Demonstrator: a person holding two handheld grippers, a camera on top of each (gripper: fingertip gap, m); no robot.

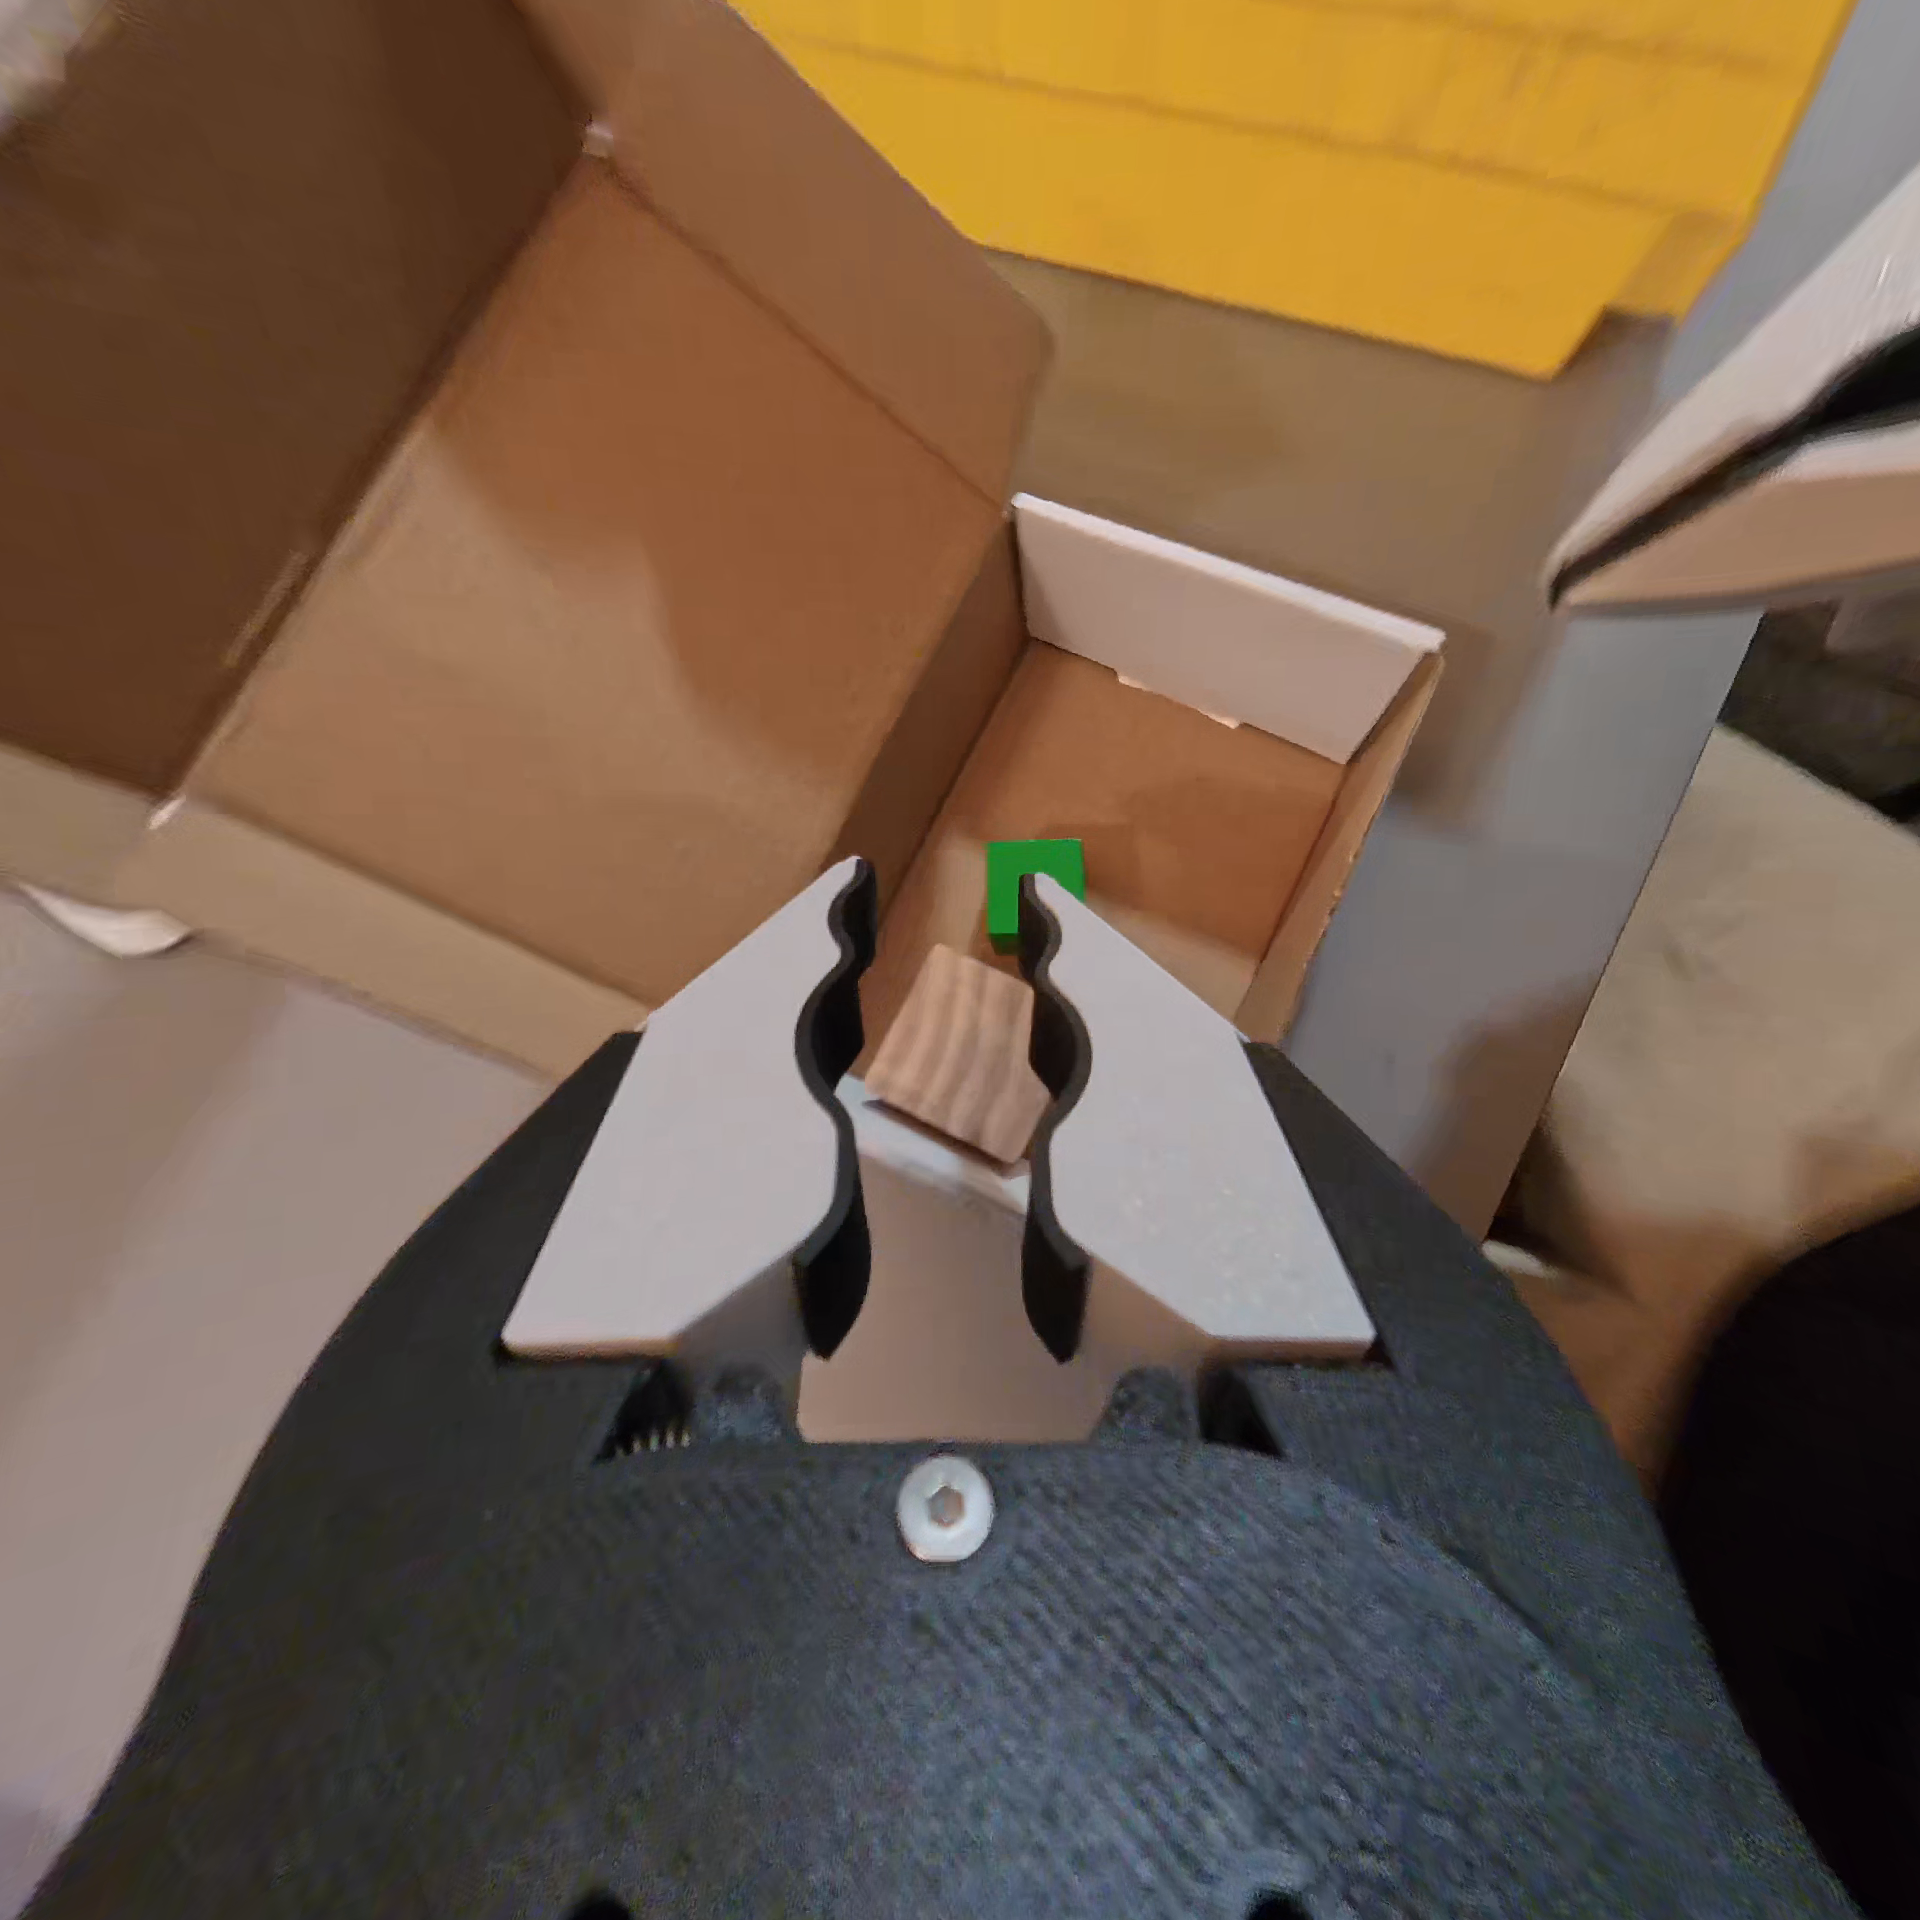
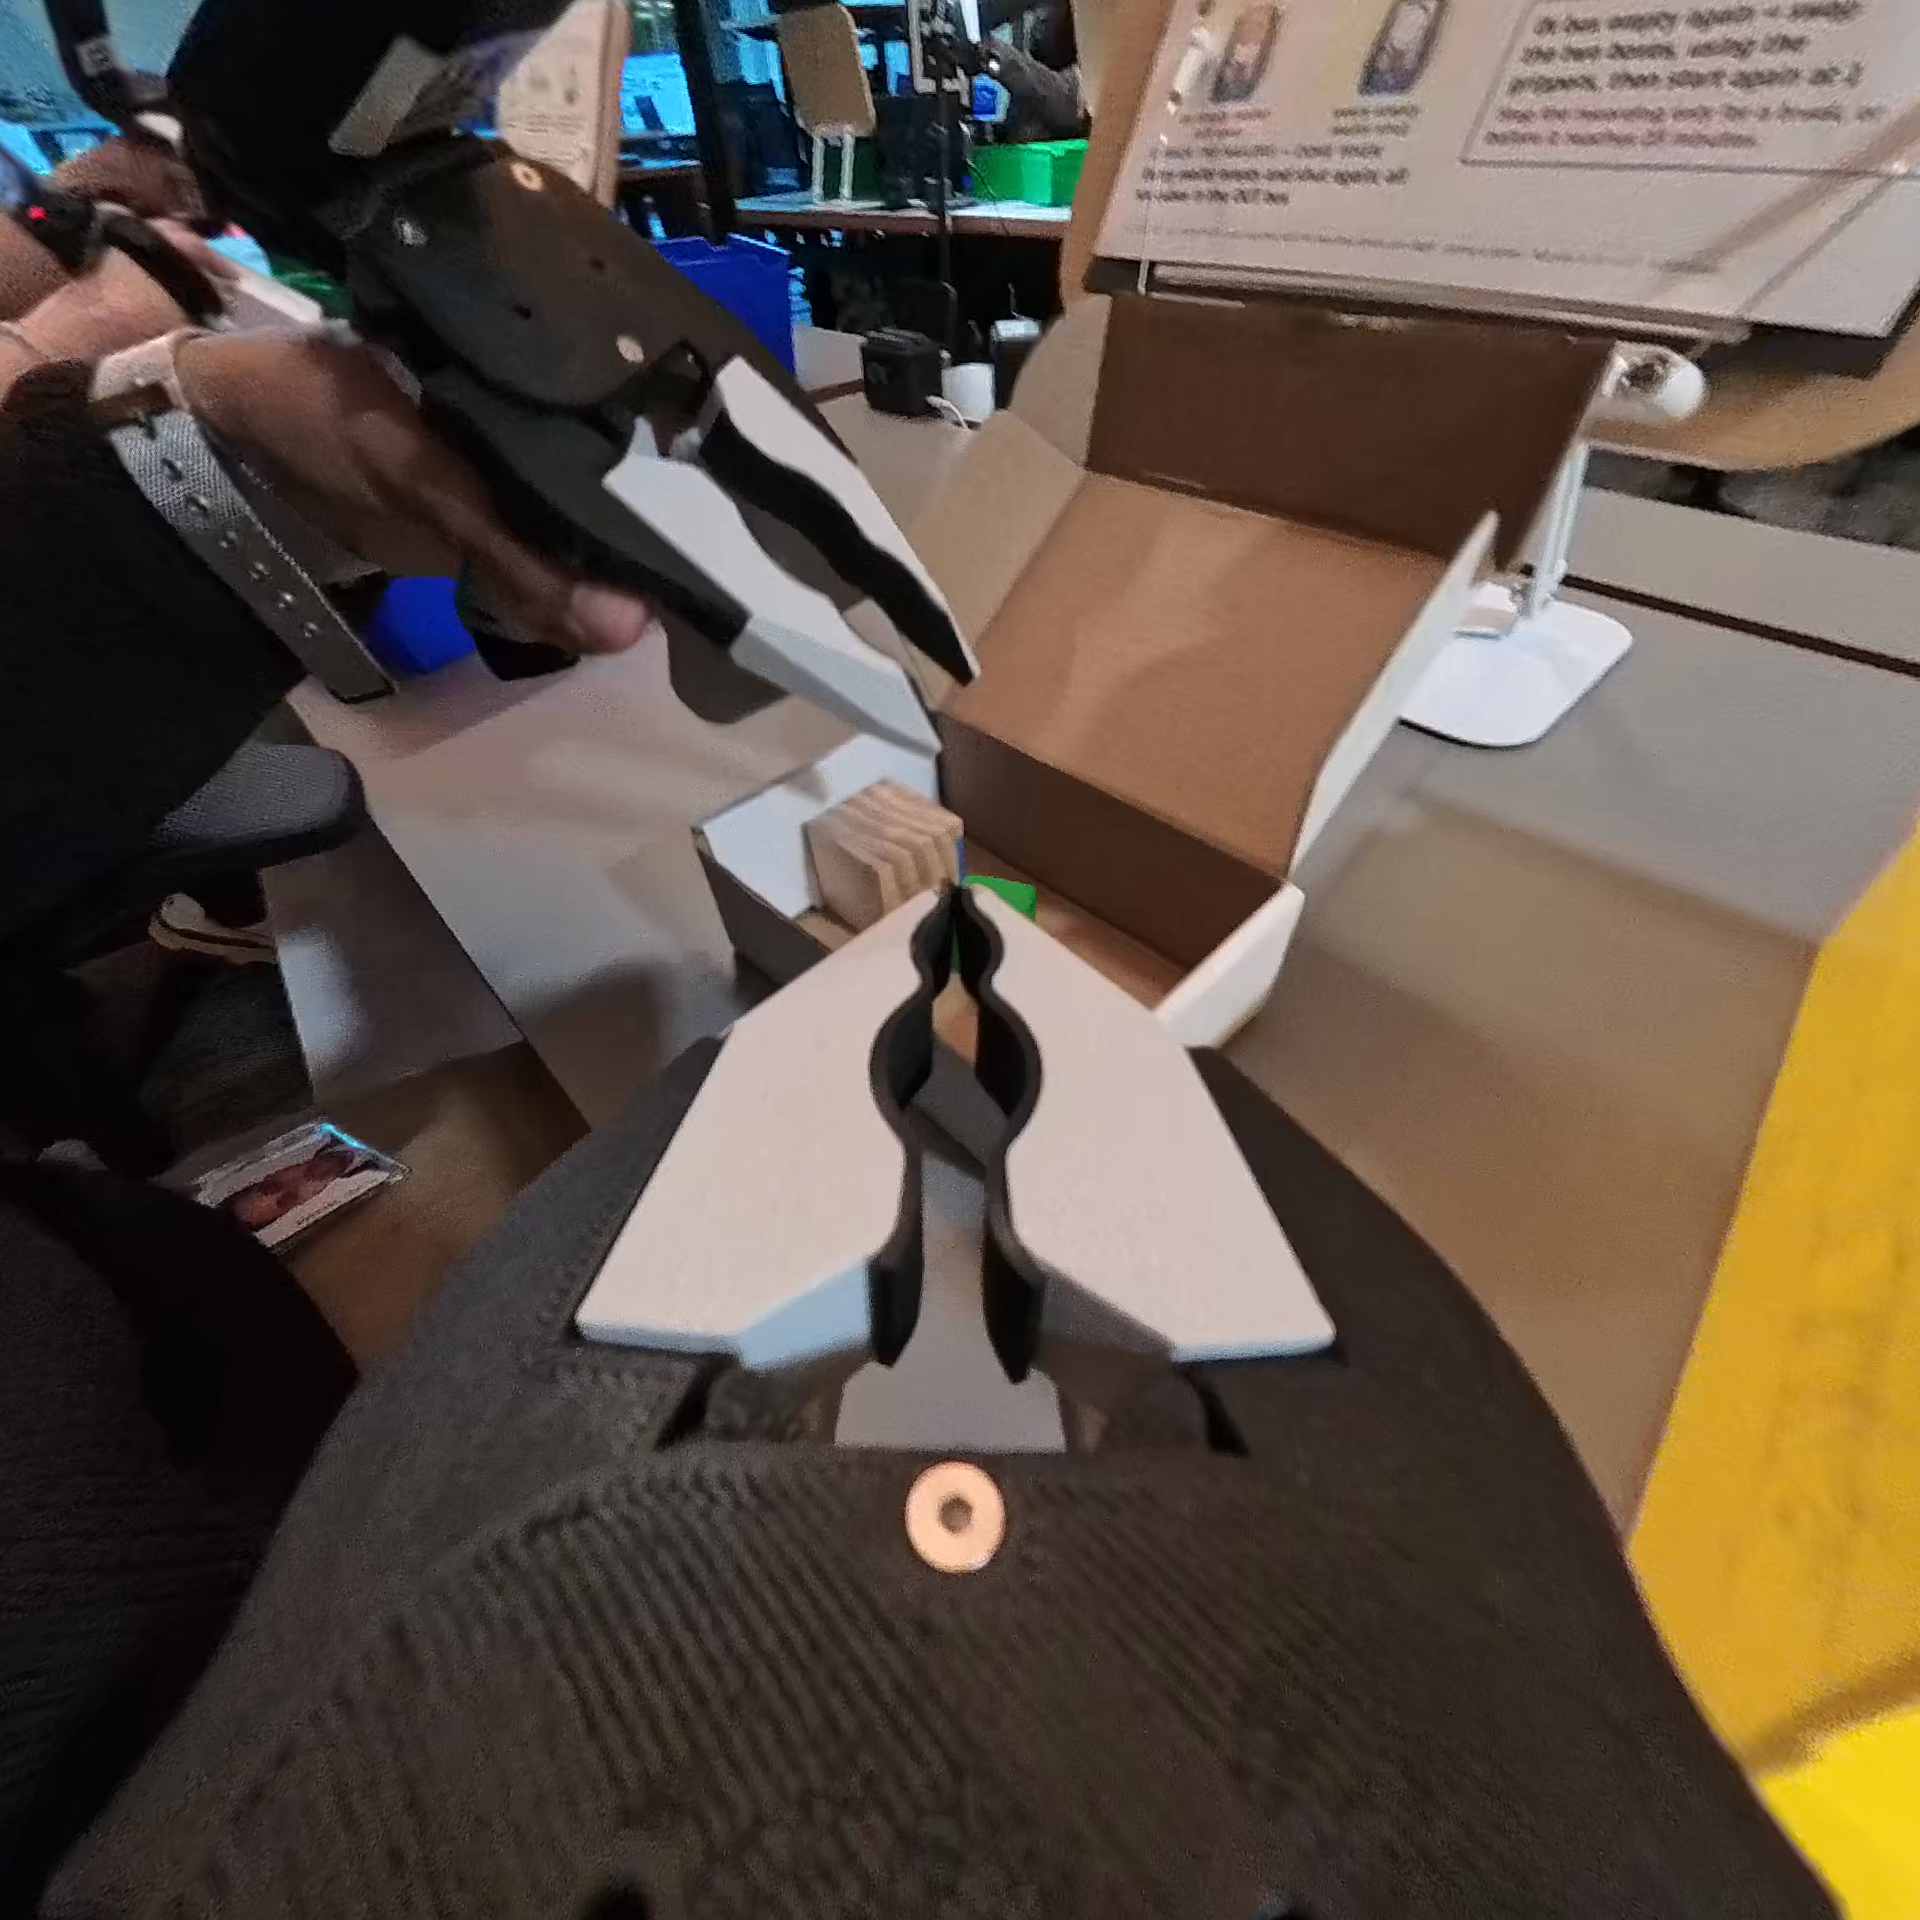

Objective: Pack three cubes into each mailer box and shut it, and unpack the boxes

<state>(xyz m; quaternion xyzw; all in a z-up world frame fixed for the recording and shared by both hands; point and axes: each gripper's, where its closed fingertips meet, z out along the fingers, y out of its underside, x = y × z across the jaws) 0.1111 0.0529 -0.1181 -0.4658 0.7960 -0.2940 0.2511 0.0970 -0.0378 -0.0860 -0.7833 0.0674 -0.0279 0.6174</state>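
Tabletop [image 2: 1455,1039]: left tongs [image 1: 945,883] parted, right tongs [image 2: 954,902] pinched.

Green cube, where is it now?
Inside the open mailer box, on its floor just beyond the wooden cube, past the left claw.

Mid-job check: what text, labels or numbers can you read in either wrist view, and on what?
Printed instruction sheet on the stand: text and small pictures, motion-blurred; wording not repeated here.
Small packet at lower left: print too blurred to read.
Mailer box, wooden cube, green cube: no markings visible.
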